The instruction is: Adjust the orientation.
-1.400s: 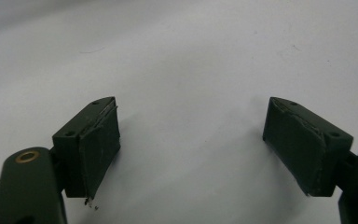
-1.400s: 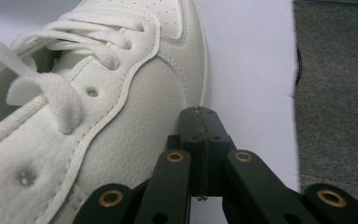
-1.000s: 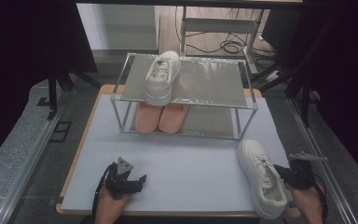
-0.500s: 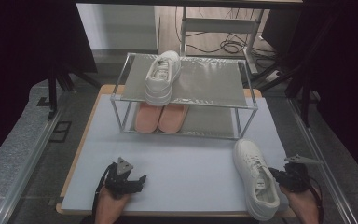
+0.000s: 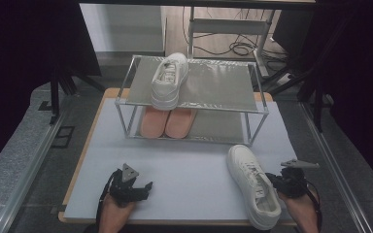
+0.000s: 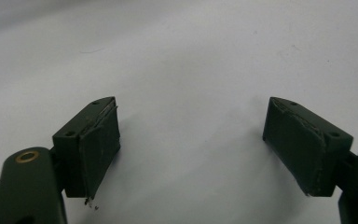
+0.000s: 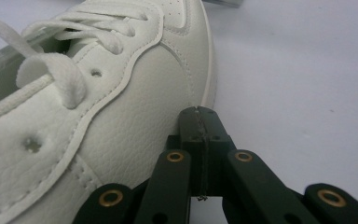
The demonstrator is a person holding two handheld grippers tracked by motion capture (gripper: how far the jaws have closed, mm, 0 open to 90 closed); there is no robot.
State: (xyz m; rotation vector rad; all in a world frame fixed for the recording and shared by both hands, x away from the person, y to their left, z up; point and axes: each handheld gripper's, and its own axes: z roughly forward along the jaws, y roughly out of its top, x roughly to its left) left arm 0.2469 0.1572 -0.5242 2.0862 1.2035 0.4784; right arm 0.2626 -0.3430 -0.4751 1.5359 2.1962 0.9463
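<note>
From above, a two-tier metal rack (image 5: 252,94) stands at the far side of the counter (image 5: 184,165); one white sneaker (image 5: 169,80) sits on its top shelf and a pair of pink slippers (image 5: 167,122) lies underneath on the lower level. A second white sneaker (image 5: 253,184) lies on the counter's near right, toe toward the rack, with the right hand-held gripper (image 5: 277,180) against its outer side; compared with a second ago, this shoe has slid left and slightly forward, while the left hand-held gripper (image 5: 144,187) has stayed put near the front edge. Along the left hand-held gripper (image 6: 191,149), the jaws stand wide apart over bare counter. Along the right hand-held gripper (image 7: 200,116), the jaws are pressed together, their tip touching the sneaker's (image 7: 121,116) leather side.
</note>
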